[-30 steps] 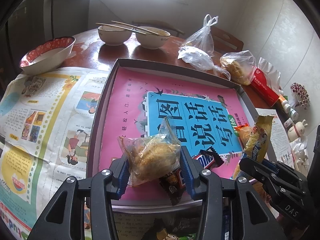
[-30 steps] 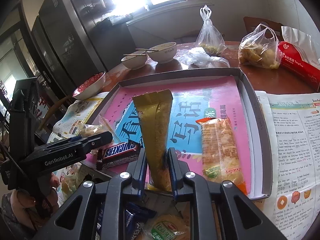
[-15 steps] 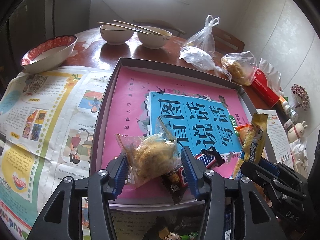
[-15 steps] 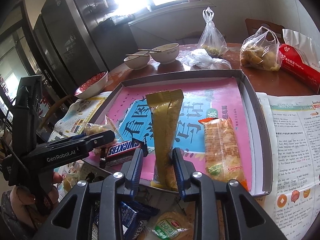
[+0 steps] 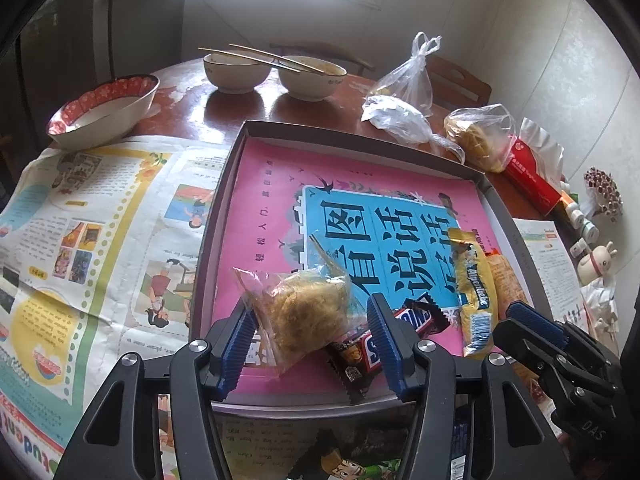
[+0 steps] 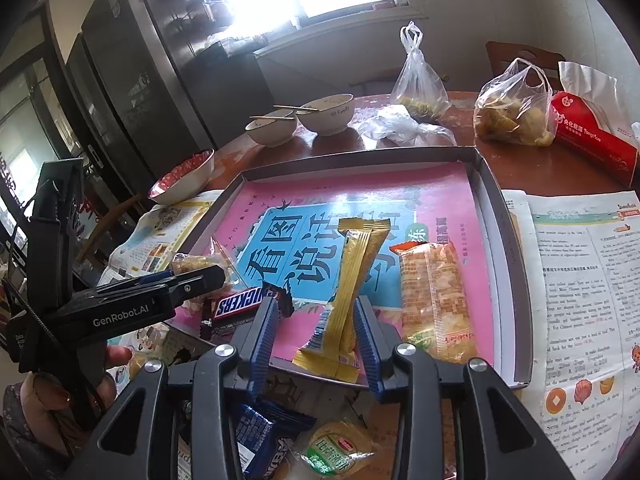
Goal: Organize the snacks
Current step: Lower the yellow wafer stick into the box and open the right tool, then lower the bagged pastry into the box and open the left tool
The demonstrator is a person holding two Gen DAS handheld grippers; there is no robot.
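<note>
Left hand-held gripper [image 5: 308, 344]: jaws spread wide, astride a clear-wrapped pastry [image 5: 304, 312] lying at the tray's near edge; no pad visibly pressing it. Right hand-held gripper [image 6: 316, 340]: jaws parted, gold Alpenliebe candy packet [image 6: 348, 292] lying loose between them. Grey tray [image 6: 504, 240] on the surface: also holds a Snickers bar [image 6: 240, 304] between pastry and packet, and an orange cracker pack [image 6: 436, 300] right of the packet.
</note>
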